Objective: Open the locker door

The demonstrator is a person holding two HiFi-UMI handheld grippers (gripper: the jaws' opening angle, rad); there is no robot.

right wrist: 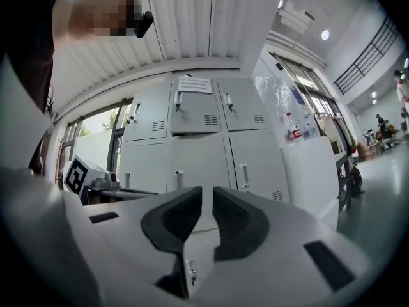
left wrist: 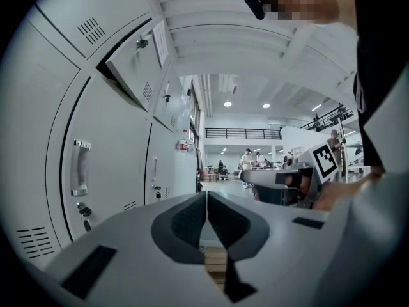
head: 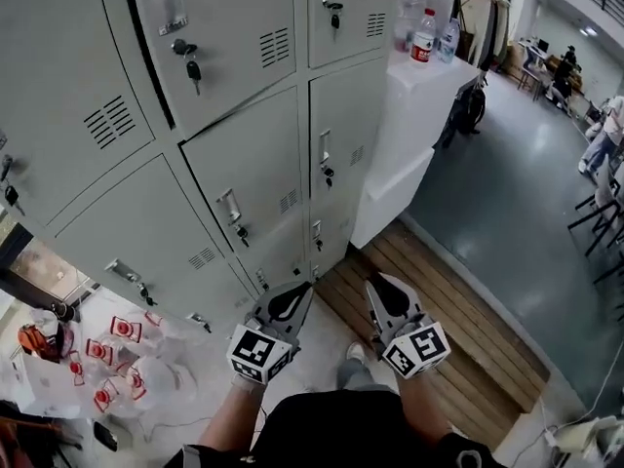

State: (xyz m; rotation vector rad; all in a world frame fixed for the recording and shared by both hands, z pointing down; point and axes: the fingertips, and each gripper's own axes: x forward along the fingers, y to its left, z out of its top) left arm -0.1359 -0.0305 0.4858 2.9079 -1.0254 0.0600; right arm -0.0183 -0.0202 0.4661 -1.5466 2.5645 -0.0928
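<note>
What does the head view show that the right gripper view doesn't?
Only the head view: plastic bags on the floor beside the lockers, and the wooden floor strip. Only the right gripper view: the ribbed ceiling and a ceiling light. Both: the grey lockers and the bottles on the white counter.

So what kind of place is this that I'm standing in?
Probably a locker area beside a large open workshop or office hall: a bank of grey metal lockers with keys in the locks, a white counter holding bottles, and people at desks across the grey floor.
</note>
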